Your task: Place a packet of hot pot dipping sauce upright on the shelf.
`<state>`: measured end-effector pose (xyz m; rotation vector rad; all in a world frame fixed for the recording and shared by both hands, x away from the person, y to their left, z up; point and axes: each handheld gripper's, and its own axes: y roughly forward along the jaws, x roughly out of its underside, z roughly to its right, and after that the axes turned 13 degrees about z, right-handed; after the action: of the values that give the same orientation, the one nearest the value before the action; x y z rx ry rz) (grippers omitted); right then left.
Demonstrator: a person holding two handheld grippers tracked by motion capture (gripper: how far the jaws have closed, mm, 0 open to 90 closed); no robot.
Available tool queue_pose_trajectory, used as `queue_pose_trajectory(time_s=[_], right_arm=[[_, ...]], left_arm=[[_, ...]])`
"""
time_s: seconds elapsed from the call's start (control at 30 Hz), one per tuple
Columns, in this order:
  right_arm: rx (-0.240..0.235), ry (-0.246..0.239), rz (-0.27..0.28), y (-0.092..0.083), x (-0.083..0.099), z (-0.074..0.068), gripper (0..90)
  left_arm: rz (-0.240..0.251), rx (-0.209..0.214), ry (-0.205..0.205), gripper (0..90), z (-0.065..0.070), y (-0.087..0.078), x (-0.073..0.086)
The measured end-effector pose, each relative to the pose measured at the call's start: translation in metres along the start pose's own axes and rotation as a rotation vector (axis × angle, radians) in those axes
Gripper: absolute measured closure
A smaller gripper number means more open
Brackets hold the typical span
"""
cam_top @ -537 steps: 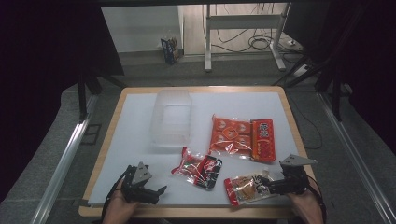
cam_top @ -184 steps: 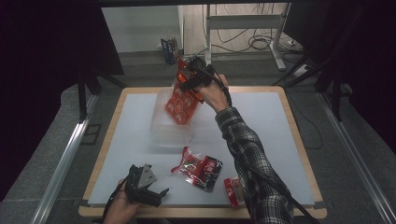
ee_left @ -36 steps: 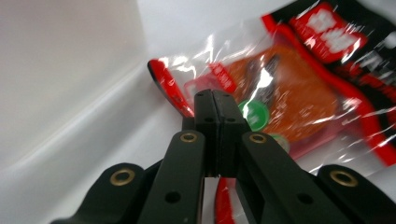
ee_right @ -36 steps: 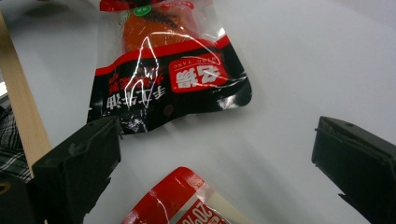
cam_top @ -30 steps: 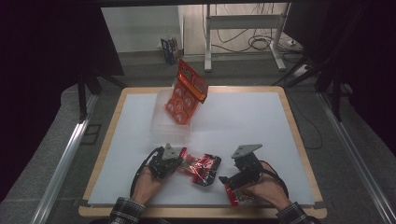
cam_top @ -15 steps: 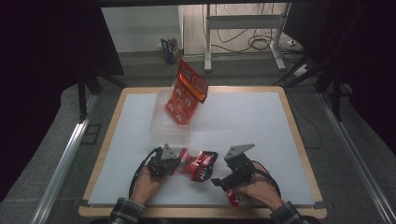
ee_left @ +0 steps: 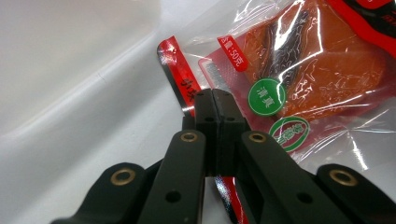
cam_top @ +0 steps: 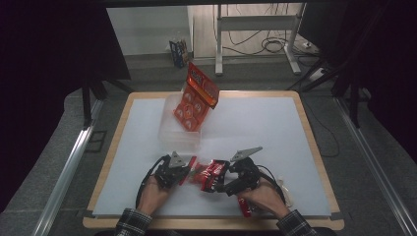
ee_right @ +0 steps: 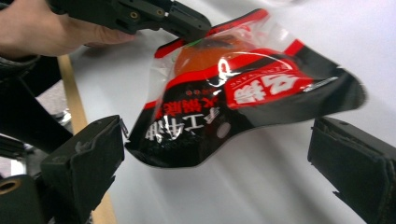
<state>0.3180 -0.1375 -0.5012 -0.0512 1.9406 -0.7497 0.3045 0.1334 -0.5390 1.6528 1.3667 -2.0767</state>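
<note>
Since a moment ago your right hand has slid toward the snack packet (cam_top: 209, 173), which your left gripper (ee_left: 212, 100) has pinched by its edge near the table's (cam_top: 275, 123) front and lifted off the white surface. Your right gripper (ee_right: 215, 172) stands wide open, the packet's lower corner between its jaws, untouched. Centre the black corner before you close, and keep your left pinch firm so the film doesn't slip.

Orange snack pack (cam_top: 195, 98) upright in clear bin (cam_top: 178, 133)
</note>
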Motion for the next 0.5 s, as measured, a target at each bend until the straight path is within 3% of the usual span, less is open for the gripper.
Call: queue_pose_trajectory(time_s=[0.23,0.5], right_arm=[[-0.025,0.001,0.024,0.002,-0.007,-0.006,4.5],[0.027,-0.032,-0.015,0.022,-0.010,-0.010,11.1]], left_arm=[[0.001,-0.001,-0.003,90.0,0.000,0.000,0.000],[0.000,-0.003,-0.003,90.0,0.001,0.000,0.000]])
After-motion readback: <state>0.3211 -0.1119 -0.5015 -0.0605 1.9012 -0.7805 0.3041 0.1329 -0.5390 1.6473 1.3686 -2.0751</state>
